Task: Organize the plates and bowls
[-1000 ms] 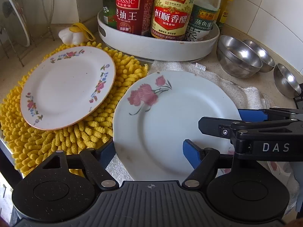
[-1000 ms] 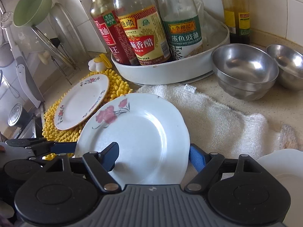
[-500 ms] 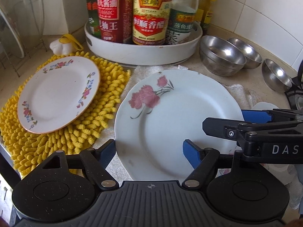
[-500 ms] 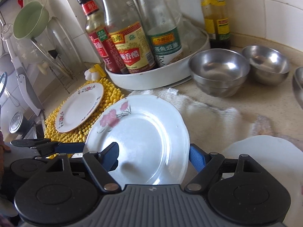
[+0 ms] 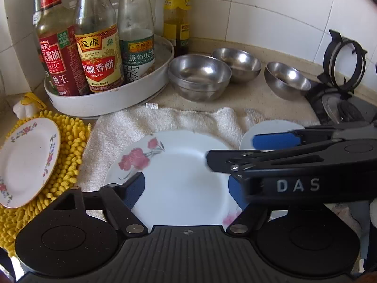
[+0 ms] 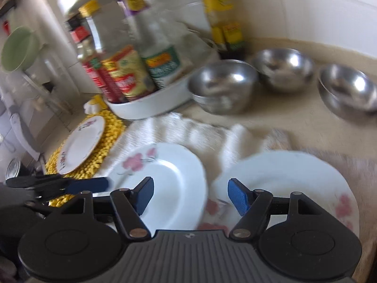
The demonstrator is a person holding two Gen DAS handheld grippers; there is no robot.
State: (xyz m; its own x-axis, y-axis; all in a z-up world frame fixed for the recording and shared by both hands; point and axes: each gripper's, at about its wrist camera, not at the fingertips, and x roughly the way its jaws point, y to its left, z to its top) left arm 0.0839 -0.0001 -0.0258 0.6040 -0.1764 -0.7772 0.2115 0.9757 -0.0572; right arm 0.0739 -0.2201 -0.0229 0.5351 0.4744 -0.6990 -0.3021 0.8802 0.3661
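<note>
Both grippers have shifted rightward along the counter since a second ago: the floral plate [image 5: 26, 160] has slid toward the left edge of the left wrist view, and a third steel bowl and a second rose plate have come into sight.

Count, left to right. Plates: three. One small floral plate lies on the yellow mat [image 5: 68, 151]. One rose plate [image 5: 179, 179] rests on the white towel [image 5: 165, 120]. A second rose plate [image 6: 294, 176] lies to its right, its near edge seemingly under the first plate's rim; the right wrist view is blurred. Bowls: three steel positions on the bare counter behind the towel. The left one [image 5: 200, 75] appears to be a nested stack; the middle bowl [image 5: 238, 61] and right bowl [image 5: 286, 80] are single. Bottles [image 5: 99, 54]: at least four stand in the white tray [image 5: 113, 96], with one more [image 5: 176, 16] behind it by the wall.

Pose. The left gripper [image 5: 186, 188] points steeply down over the first rose plate, jaws apart and closing, pads off the plate. The right gripper [image 6: 190, 195] points down over the overlap of the two rose plates, jaws apart and closing, nothing pressed between them. From the left wrist view it crosses in front at right.
</note>
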